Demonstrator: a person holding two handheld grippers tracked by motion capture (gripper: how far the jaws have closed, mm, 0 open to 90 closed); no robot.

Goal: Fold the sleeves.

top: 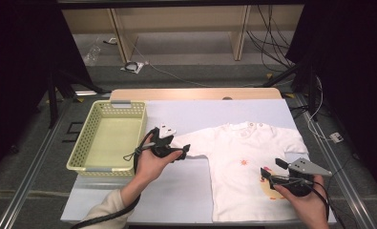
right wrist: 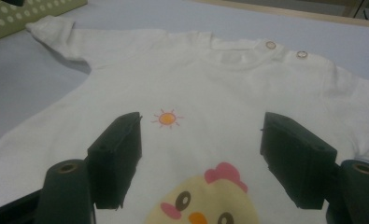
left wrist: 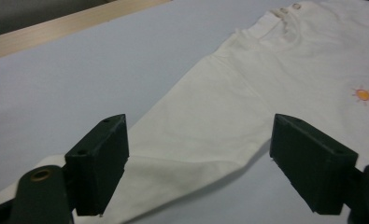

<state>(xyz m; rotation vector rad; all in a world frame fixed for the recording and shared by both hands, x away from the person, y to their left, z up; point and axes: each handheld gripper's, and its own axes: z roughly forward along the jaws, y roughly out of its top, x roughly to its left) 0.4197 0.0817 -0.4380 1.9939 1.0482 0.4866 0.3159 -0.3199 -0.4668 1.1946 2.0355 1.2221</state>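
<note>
Nearest the person, the right gripper (top: 267,172) hovers low over the lower front of a small white shirt (top: 246,169), its black jaws standing well apart with nothing clamped between them; in the right gripper view they frame a yellow chick print (right wrist: 203,205) with a pink comb, and just beyond it a tiny orange sun (right wrist: 167,119). Further in, the left gripper (top: 185,151) sits at the end of the shirt's left sleeve (top: 195,143), its jaws spread to either side of the soft cloth and not pressing on it. That shirt lies flat, face up, on a pale lavender mat (top: 186,191), long axis running from the hem at the near edge to the neckline (top: 246,126) at the far side, so the collar points away from the person, with both sleeves stretched out sideways. It looks like soft knit cotton, matte and faintly creased, with two small round snaps (right wrist: 285,49) on one shoulder. Left of the mat's middle stands a pale green plastic basket (top: 88,143), rectangular, its walls perforated with rows of round holes. Beyond the mat runs a light wooden table edge (top: 195,93)
</note>
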